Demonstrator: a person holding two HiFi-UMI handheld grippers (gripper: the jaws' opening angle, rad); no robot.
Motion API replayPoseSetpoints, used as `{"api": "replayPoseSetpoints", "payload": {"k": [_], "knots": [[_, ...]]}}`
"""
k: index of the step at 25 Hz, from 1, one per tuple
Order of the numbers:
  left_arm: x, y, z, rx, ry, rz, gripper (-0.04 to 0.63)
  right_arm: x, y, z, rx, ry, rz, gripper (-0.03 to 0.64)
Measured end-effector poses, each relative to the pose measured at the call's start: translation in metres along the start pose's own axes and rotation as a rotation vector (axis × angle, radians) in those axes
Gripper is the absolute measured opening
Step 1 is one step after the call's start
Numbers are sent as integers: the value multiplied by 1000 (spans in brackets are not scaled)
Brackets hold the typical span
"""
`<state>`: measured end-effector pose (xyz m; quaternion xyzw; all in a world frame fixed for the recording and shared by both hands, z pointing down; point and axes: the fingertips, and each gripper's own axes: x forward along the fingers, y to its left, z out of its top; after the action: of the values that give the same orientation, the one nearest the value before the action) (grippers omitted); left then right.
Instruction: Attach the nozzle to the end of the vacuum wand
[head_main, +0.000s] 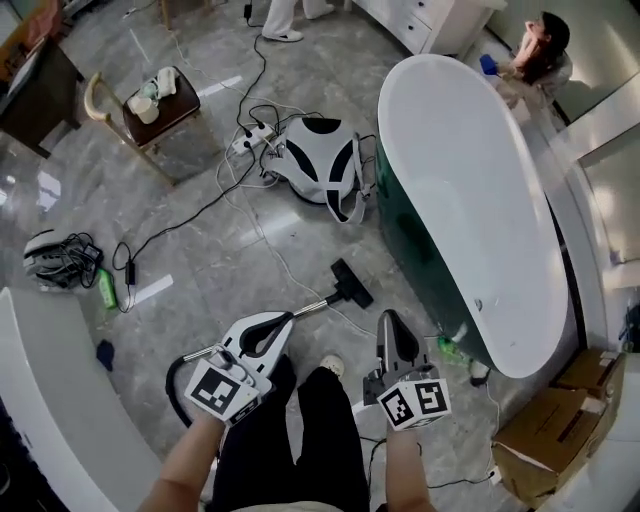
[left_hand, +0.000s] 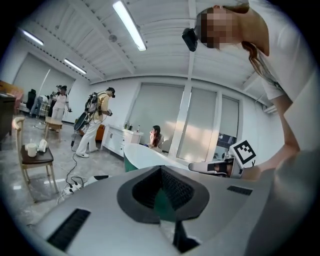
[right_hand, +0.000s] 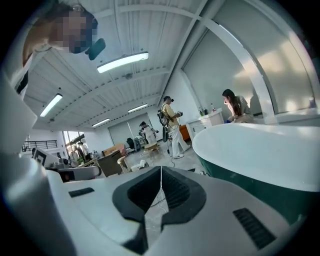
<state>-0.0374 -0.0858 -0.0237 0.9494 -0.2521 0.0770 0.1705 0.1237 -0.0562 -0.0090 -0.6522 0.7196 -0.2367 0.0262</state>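
Marble floor (head_main: 200, 215) beside the tub (head_main: 470, 200): nozzle (head_main: 352, 283) appears seated on the wand (head_main: 315, 306) end; left gripper (head_main: 272, 326) and right gripper (head_main: 388, 322), jaws together, empty; a good fit shows a straight, flush joint.

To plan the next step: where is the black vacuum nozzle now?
Head view, centre: the black nozzle lies on the floor at the far end of the wand, just left of the bathtub.

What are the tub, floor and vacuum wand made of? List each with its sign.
White oval bathtub: glossy, likely acrylic or enamel; smooth sheen.
Grey veined floor: polished marble-look tile; mirrors lights.
Thin silver vacuum wand: probably metal; bright shine.
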Motion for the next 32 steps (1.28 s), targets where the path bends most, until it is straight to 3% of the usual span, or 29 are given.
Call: {"api": "replayPoseSetpoints", "payload": {"k": [5, 11, 21, 32], "knots": [[-4, -28, 32, 68, -11, 4, 9, -23, 9, 39, 57, -49, -19, 17], [-15, -42, 61, 84, -53, -6, 9, -58, 24, 68, -142, -83, -79, 15], [-20, -48, 69, 66, -84, 3, 9, -85, 20, 74, -174, -97, -109, 15], [-29, -66, 63, 73, -83, -4, 9, -98, 29, 73, -192, -104, -73, 15]]}}
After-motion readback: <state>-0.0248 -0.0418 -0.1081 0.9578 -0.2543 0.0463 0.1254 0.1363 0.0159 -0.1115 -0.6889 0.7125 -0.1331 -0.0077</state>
